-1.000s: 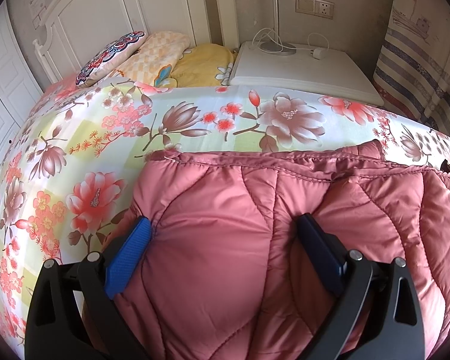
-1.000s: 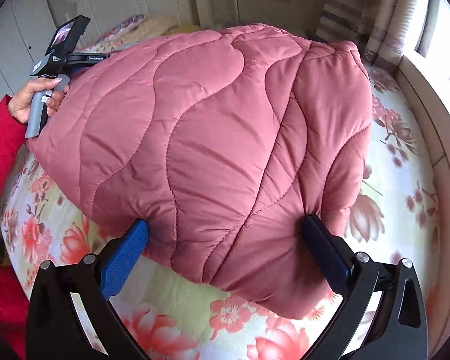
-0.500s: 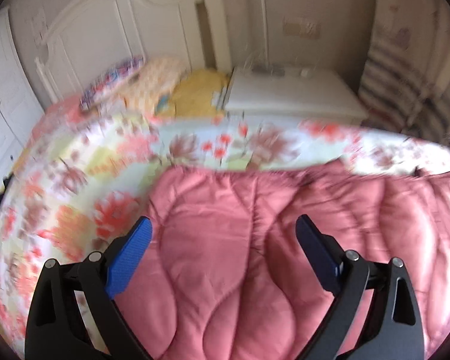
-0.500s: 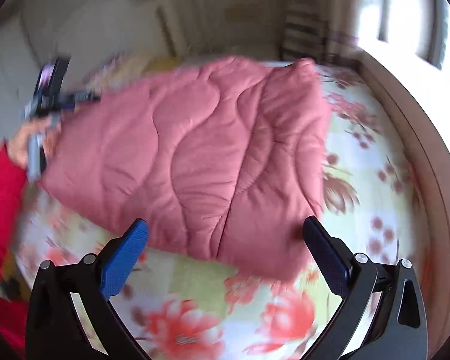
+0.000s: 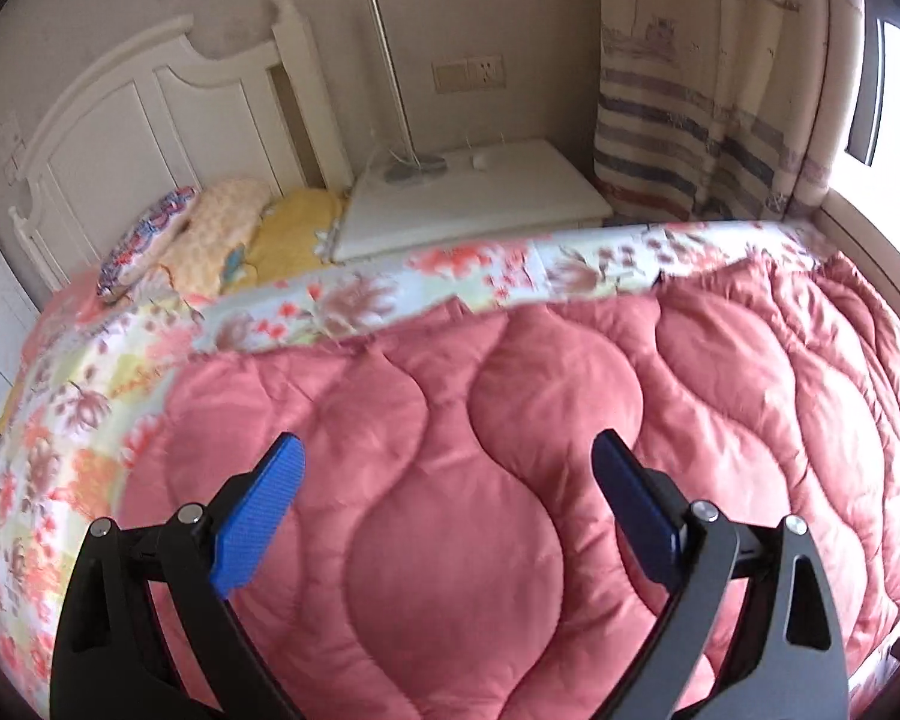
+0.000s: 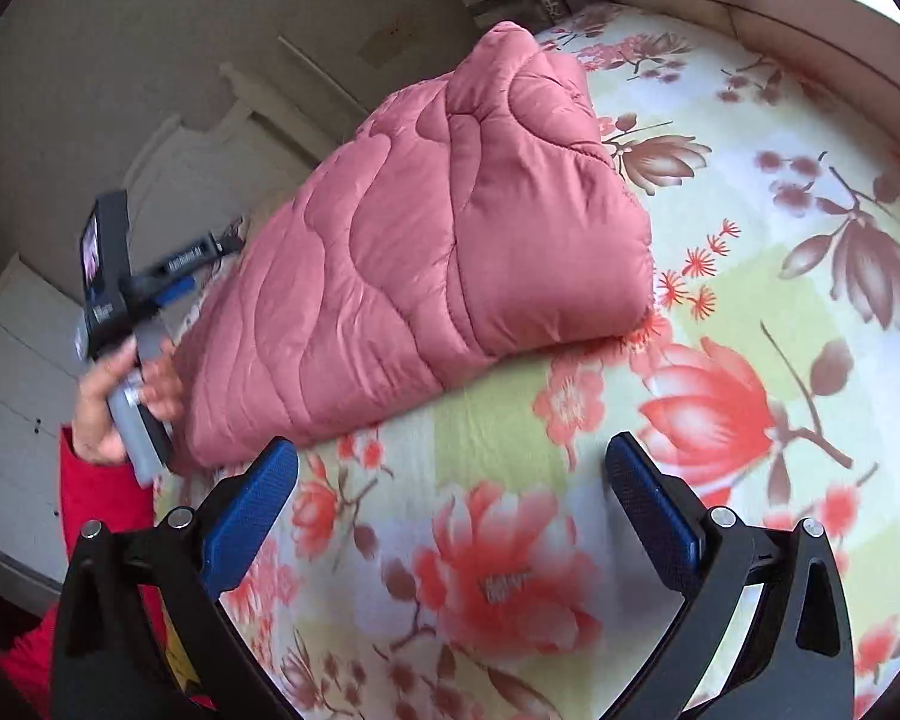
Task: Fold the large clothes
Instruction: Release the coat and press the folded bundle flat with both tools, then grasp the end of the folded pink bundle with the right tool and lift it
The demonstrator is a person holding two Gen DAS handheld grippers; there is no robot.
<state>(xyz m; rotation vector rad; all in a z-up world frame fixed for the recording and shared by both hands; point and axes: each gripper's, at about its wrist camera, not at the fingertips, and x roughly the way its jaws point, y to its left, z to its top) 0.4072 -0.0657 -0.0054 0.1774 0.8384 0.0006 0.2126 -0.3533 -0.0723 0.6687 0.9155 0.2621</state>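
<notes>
Padding gives the pink quilted jacket [image 6: 426, 252] a thick, puffy look: wavy stitched channels run across its satin-like shell, and it lies folded into a bulky oblong bundle on the floral bedsheet [image 6: 720, 312]. In the right wrist view the bundle sits diagonally, one rounded folded end toward the window side of the bed, the other end near the person's left hand [image 6: 120, 396], which wears a red sleeve. That hand holds the left tool [image 5: 444, 480], seen from the side in this view, just beside the jacket's edge. The left wrist view looks across the jacket's top, which fills the lower frame; the left tool stands wide, its blue pads [image 5: 258, 516] spread apart over the fabric with nothing pinched between them, though whether they touch the surface cannot be told. The right tool [image 6: 450, 492] is also spread wide and holds nothing, over bare bedsheet near the jacket's long edge. Beyond the jacket lie patterned pillows [image 5: 210, 228] against a white headboard [image 5: 150, 108], with a white nightstand [image 5: 474, 198] beside the bed and a striped curtain [image 5: 690, 90] by the window.
</notes>
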